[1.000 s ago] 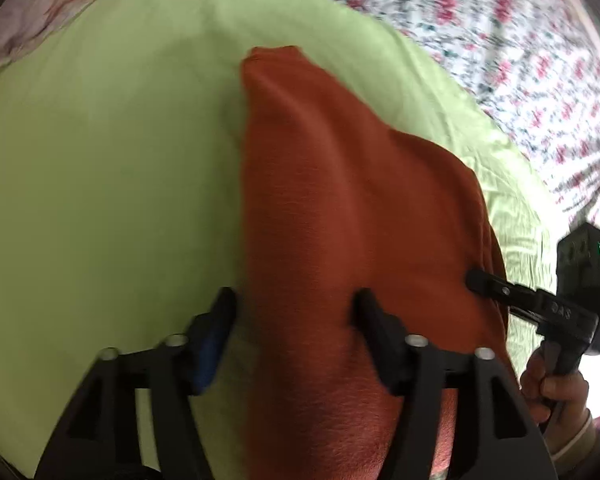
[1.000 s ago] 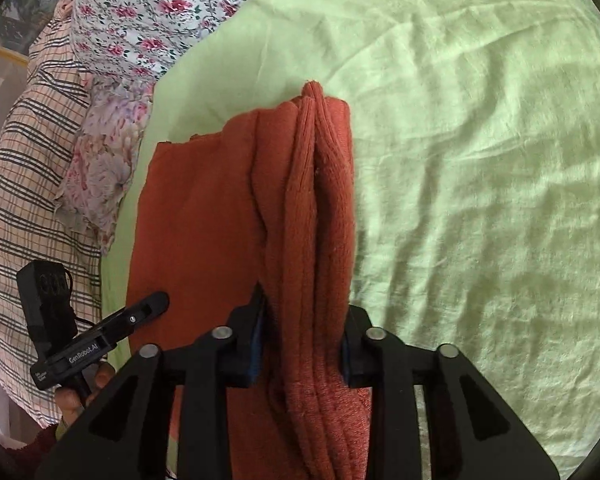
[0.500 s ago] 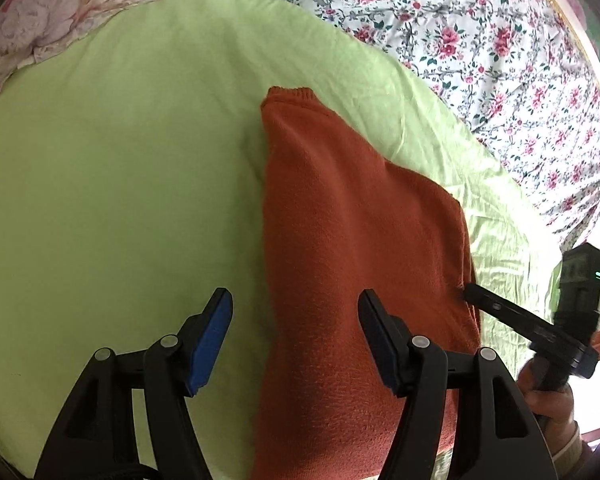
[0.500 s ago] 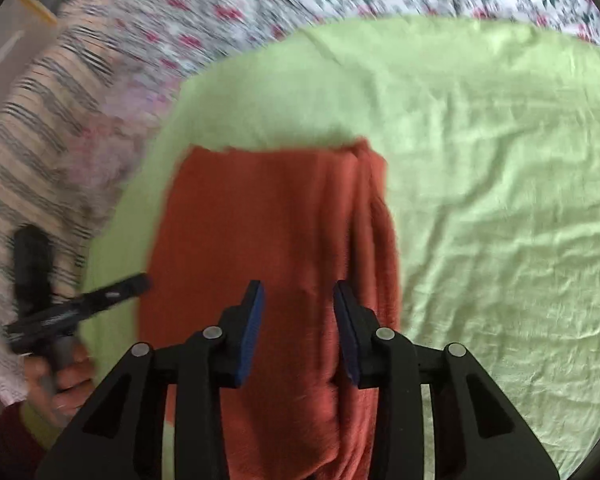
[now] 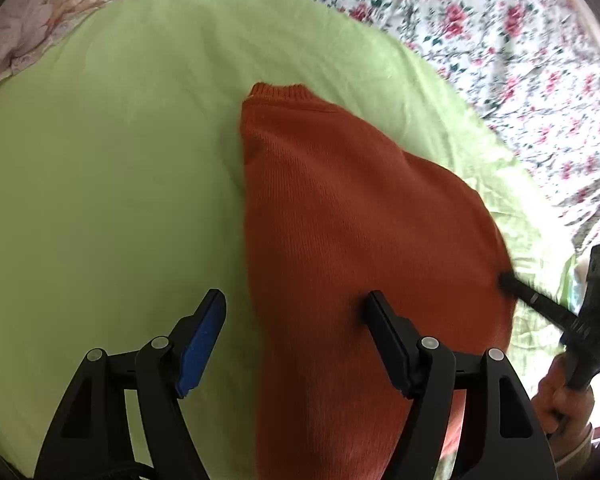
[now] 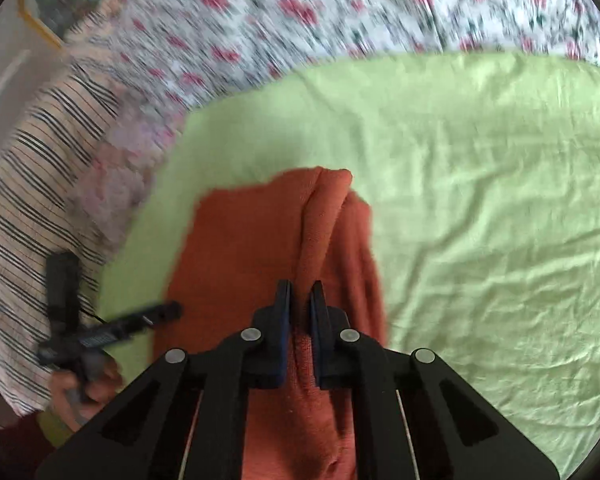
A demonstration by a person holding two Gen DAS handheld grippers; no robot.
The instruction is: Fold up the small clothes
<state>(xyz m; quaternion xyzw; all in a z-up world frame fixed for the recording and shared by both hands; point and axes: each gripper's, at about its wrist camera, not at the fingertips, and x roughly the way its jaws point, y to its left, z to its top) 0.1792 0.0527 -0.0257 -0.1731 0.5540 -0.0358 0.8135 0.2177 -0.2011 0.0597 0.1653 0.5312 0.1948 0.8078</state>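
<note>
A rust-orange knitted sweater (image 5: 360, 240) lies folded lengthwise on a light green sheet (image 5: 100, 184). My left gripper (image 5: 296, 320) is open and empty, its jaws wide apart over the sweater's left edge. My right gripper (image 6: 300, 300) is shut on a raised fold of the sweater (image 6: 320, 216), with the cloth pinched between its blue pads. In the left wrist view the right gripper (image 5: 512, 284) touches the sweater's right edge. In the right wrist view the left gripper (image 6: 168, 312) shows at the sweater's left edge.
A flowered white bedspread (image 5: 500, 32) lies beyond the green sheet. A striped cloth (image 6: 32, 200) and a pale flowered cloth (image 6: 112, 184) lie to the left in the right wrist view. The green sheet (image 6: 480, 200) stretches to the right of the sweater.
My right gripper let go of the thick fold, opened, then shut on a thinner ridge of the sweater. My left gripper has pulled back a little and stays open.
</note>
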